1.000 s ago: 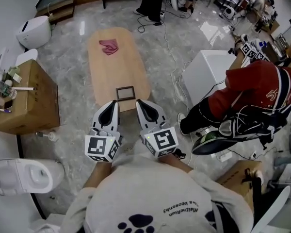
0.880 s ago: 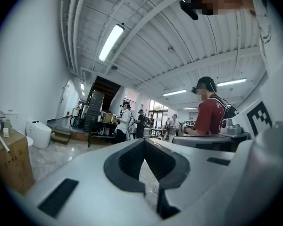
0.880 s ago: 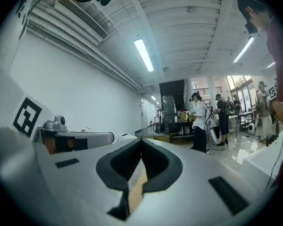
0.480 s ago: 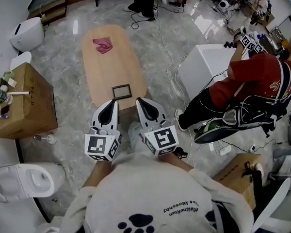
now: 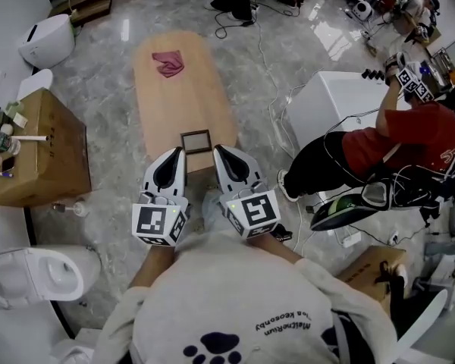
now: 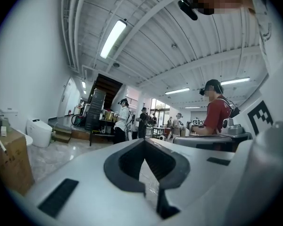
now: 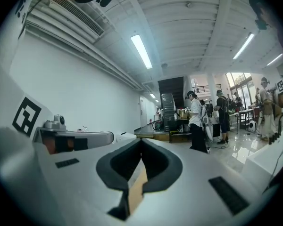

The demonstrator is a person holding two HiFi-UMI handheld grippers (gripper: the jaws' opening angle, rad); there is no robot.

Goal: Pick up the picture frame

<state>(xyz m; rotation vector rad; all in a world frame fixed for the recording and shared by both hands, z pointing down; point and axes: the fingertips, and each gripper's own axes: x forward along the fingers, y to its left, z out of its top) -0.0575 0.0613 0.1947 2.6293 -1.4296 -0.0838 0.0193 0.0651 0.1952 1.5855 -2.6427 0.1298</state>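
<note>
The floor [image 5: 98,112] is shiny grey stone, and the room is big and busy. A long wooden table [image 5: 174,101] with round ends stands in the middle. A pink cloth [image 5: 169,63] lies crumpled near its far end. To the left is a brown cardboard box [image 5: 45,154] with small things on top. To the right are a white box [image 5: 330,108] and a person in a red top [image 5: 425,135], with cables on the floor around them. The picture frame [image 5: 196,142] lies flat at the near end of the table. It is small, with a dark brown edge and a paler, dull middle. The left gripper [image 5: 179,152] and the right gripper [image 5: 218,150] are side by side at that end of the table, and their tips show on each side of the frame's near edge. Both have their jaws pressed tight together with nothing between them, so neither one holds the frame.
</note>
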